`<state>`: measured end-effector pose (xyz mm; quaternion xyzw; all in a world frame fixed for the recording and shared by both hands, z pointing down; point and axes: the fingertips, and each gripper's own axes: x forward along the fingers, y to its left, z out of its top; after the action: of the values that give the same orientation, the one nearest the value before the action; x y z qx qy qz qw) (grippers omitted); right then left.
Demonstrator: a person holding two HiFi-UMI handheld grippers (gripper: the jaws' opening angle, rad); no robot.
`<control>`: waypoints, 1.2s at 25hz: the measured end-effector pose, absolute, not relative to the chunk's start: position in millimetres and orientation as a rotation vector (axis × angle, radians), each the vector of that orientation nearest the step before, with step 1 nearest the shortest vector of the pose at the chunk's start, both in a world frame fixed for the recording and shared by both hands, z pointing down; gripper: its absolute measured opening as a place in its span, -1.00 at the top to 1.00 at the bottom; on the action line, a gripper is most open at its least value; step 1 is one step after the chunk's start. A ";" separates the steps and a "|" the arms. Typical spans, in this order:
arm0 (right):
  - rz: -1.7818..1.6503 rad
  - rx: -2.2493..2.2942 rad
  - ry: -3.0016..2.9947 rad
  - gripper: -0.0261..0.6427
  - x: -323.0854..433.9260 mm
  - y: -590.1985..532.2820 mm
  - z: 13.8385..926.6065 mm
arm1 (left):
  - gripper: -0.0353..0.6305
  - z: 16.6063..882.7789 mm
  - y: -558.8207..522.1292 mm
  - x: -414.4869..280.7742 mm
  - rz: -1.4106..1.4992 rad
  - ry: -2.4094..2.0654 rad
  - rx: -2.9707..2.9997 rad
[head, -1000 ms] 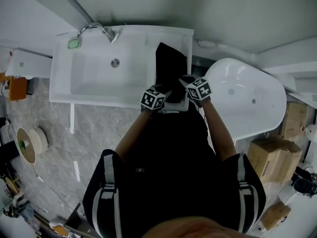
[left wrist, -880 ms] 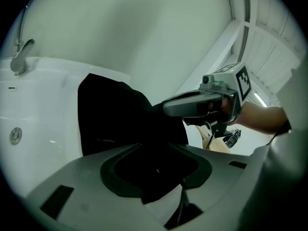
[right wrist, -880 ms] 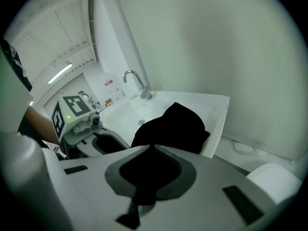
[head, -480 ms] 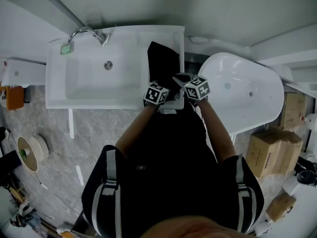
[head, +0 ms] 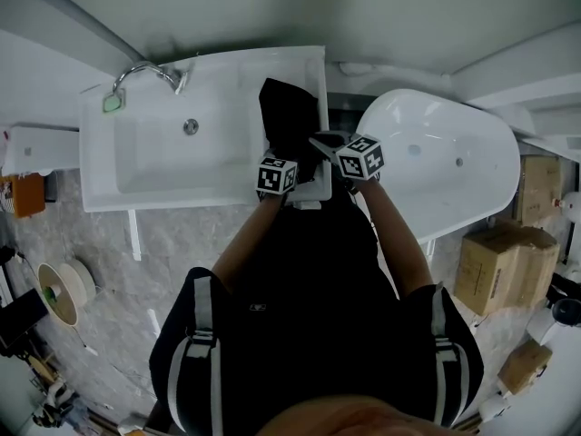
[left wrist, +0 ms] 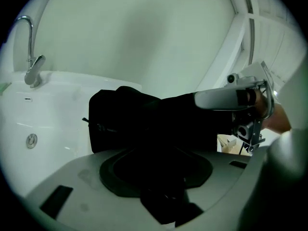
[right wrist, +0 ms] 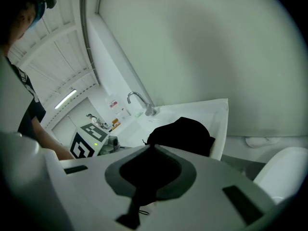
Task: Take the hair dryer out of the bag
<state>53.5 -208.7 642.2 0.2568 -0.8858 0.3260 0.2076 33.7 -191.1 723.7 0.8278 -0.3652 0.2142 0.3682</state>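
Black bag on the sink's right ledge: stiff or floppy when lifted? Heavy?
Probably floppy: the bag slumps in soft rounded folds. Likely weighty for its size, since it bulges as if full. Matte fabric, so probably not slippery.

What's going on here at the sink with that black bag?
A person at the white sink is working on a black bag that lies on the sink's right ledge, with a gripper in each hand. The right gripper is shut at the bag's near end, apparently pinching its fabric. The left gripper is beside it. Its jaws have just been opening at the bag, but black on black hides whether they grip. No hair dryer shows yet.
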 end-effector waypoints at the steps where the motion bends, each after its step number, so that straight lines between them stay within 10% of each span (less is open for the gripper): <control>1: 0.912 0.710 -2.469 0.69 52.9 -207.8 641.8 | 0.44 729.1 -193.9 33.3 0.578 -0.942 2.118; 6: 0.910 0.695 -2.477 0.70 48.4 -202.4 641.6 | 0.16 757.0 -196.5 47.5 0.711 -0.878 2.093; 20: 0.951 0.717 -2.395 0.69 69.3 -187.7 666.1 | 0.16 789.1 -218.6 48.6 0.908 -0.999 2.011; 30: 0.992 0.684 -2.386 0.69 66.7 -178.0 675.9 | 0.30 782.6 -226.7 53.2 0.547 -0.912 1.878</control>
<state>66.7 -178.0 675.9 0.2489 -0.8682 0.3610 0.2323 53.2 -226.7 782.6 0.7670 -0.3725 0.2236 0.4722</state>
